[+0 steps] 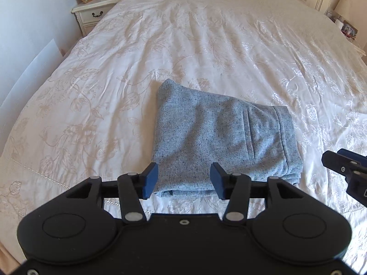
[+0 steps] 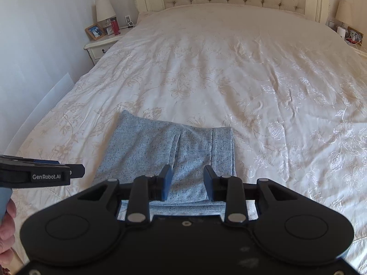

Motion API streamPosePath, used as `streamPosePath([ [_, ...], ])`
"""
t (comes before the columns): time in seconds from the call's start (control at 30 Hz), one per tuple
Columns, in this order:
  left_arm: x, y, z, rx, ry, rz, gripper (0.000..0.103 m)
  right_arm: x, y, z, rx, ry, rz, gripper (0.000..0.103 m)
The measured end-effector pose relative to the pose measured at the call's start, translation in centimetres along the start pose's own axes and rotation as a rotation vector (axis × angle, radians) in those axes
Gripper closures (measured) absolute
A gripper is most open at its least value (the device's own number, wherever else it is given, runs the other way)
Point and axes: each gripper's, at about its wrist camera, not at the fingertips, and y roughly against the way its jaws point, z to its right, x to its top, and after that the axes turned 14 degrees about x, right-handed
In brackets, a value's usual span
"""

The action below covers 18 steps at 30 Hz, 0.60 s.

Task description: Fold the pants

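Grey-flecked folded pants [image 1: 220,137] lie on the bedspread [image 1: 206,45]; my left gripper [image 1: 184,181] and right gripper [image 2: 187,184] gape empty above them, hiding their near edge.

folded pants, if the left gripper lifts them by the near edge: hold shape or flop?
Likely flop: the grey pants are soft knit, stacked in loose layers. Layers showing at the near edge may separate. Probably light; the satiny bedspread may let them slide.

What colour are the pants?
Light grey-blue with dark flecks; the pants show best in the left wrist view.
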Motion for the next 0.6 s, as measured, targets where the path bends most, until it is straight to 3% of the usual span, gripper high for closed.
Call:
streamPosePath([
  [0.6,-2.8,4.6,-0.2,0.014,0.015,0.033,0.046,-2.4,4.5,-1.1,-0.014,-0.017,0.014,0.069],
])
